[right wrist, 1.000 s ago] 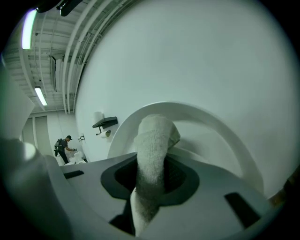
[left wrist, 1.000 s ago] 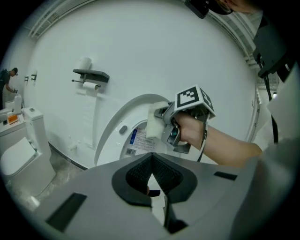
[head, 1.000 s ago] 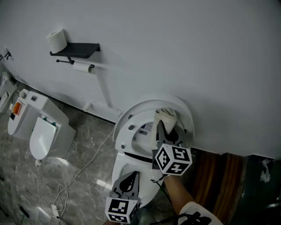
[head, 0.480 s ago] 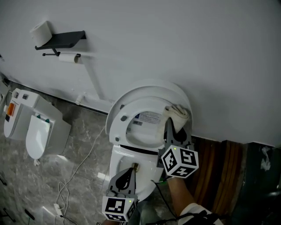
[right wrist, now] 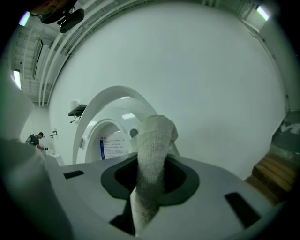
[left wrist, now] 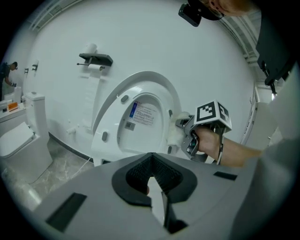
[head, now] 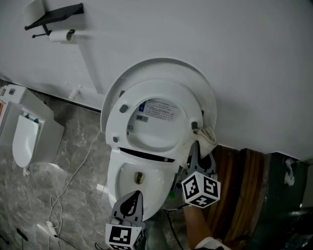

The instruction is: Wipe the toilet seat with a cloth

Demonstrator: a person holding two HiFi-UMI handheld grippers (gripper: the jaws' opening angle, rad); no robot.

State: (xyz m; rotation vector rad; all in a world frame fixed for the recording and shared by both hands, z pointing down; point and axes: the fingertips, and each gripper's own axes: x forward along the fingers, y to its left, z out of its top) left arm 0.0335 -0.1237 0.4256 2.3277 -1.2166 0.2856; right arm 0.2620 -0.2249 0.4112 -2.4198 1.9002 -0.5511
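— Grey marble floor (head: 73, 146), plain white wall (head: 244, 58), white ceramic toilet bowl (head: 142, 188) set against it. Seat position?
— White plastic toilet seat (head: 151, 124) raised, leaning back on the round white lid (head: 161, 67), label side facing out.
— Cloth?
— Off-white terry cloth (head: 207, 135) clamped in the right tool (head: 197, 152). Its bunched end touches the seat's right edge, low down.
— Left tool?
— Left tool (head: 131, 204) clenched, nothing between its jaws. It sits low in front of the bowl, apart from seat and cloth.
— Other items?
— Black wall shelf (head: 54, 13), upper left, with a white paper roll (head: 61, 35) under it.
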